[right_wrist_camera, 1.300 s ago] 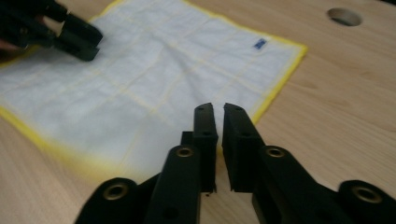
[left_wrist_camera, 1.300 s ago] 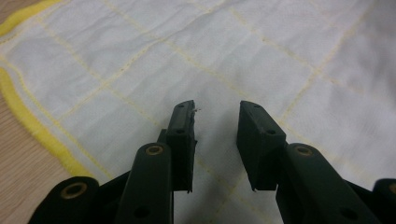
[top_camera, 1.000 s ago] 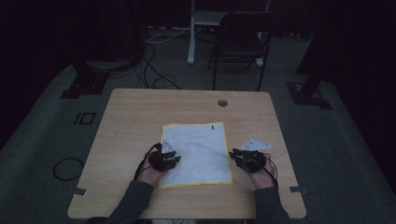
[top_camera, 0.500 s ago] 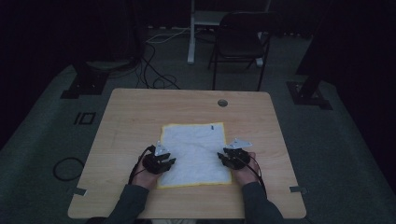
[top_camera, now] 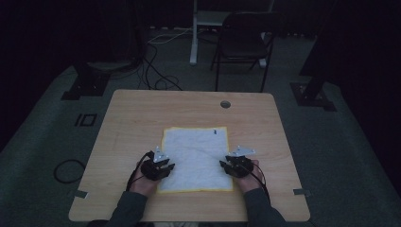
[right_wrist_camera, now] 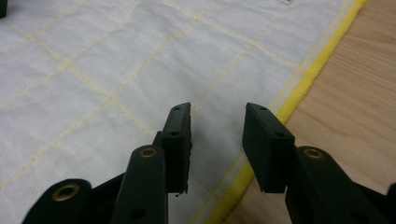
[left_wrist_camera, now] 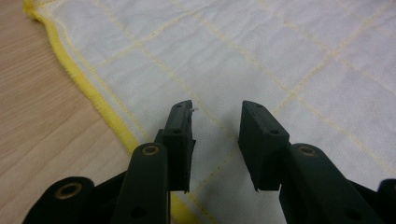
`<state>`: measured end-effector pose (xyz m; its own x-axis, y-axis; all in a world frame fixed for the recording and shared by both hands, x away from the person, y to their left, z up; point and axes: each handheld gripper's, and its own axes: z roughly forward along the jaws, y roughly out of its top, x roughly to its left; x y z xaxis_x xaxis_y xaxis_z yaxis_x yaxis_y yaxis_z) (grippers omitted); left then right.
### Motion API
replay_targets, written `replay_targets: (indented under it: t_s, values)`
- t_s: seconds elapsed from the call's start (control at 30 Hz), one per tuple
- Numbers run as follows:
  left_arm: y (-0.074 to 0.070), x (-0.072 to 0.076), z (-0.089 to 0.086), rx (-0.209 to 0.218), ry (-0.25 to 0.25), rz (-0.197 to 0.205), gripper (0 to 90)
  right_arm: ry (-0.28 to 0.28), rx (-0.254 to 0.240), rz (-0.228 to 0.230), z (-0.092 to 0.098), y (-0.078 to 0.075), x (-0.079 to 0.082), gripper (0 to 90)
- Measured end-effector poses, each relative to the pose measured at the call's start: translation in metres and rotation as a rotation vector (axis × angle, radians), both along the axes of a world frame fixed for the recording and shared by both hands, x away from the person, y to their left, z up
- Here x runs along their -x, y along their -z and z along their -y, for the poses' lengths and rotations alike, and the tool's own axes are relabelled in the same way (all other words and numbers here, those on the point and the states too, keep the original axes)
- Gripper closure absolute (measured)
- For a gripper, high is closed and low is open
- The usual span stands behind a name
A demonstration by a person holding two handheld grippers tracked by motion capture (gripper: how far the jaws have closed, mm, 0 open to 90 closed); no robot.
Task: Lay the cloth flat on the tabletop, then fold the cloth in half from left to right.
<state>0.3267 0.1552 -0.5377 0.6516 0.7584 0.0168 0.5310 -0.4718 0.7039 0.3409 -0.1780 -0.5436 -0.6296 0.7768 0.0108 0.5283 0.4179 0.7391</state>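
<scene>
A white square cloth with a yellow hem and faint yellow grid stitching [top_camera: 196, 158] lies flat on the light wooden table [top_camera: 132, 118], toward the person's edge of it. The left gripper [top_camera: 163, 166] sits over the cloth's near-left corner, its jaws apart with nothing clamped between them — they have just been opening. The right gripper [top_camera: 228, 165] sits over the cloth's near-right corner, jaws likewise apart and just opened, over cloth beside the hem.
</scene>
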Motion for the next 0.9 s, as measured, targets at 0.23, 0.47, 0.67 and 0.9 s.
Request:
replay_targets:
  t_s: [0.23,0.47,0.67,0.9]
  values:
    - [0.0,0.004,-0.001,-0.01,-0.013,0.009,65.0,0.003,0.008,-0.006,-0.004,-0.001,0.013,62.0]
    - [-0.004,0.005,-0.005,-0.013,-0.062,0.037,61.2,0.019,0.007,-0.003,-0.005,0.0,0.016,61.7]
    - [-0.01,0.003,-0.021,0.036,-0.144,0.055,58.8,0.018,0.006,0.001,-0.005,0.0,0.016,61.5]
    - [-0.008,-0.002,-0.032,0.061,-0.222,0.031,55.5,0.012,0.003,0.0,-0.005,0.0,0.015,61.1]
